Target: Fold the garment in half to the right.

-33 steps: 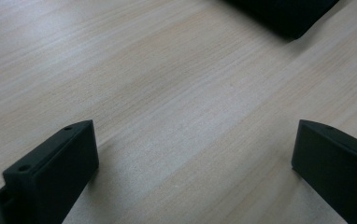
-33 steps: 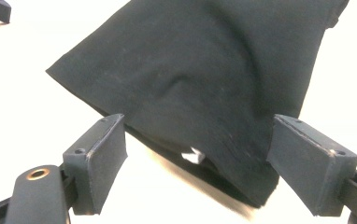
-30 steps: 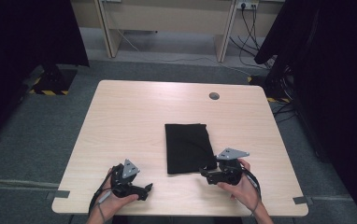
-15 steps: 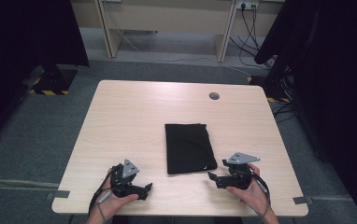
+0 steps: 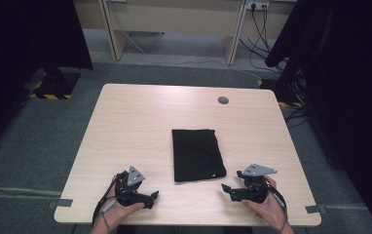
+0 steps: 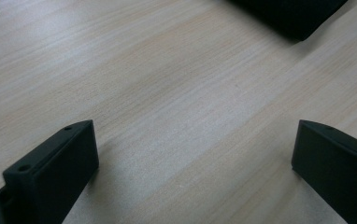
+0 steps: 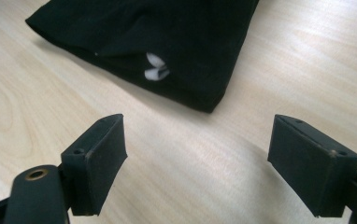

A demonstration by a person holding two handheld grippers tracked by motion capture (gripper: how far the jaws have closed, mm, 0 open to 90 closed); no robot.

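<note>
1. Folded black cloth (image 5: 196, 154) is lying flat on the table (image 5: 135, 122), near its middle.
2. Right gripper (image 5: 229, 189) is hovering just beside the cloth's near corner, jaws spread, holding nothing.
3. Left gripper (image 5: 153, 196) is resting near the table's front edge, jaws spread over bare wood.

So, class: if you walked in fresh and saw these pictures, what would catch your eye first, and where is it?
The folded black cloth stands out first, lying flat near the middle of the pale wooden table, with a small white mark near one corner. Next come the two hand-held grippers at the near edge: the left gripper and the right gripper, both with jaws open and holding nothing, one on either side of the cloth and clear of it.
</note>
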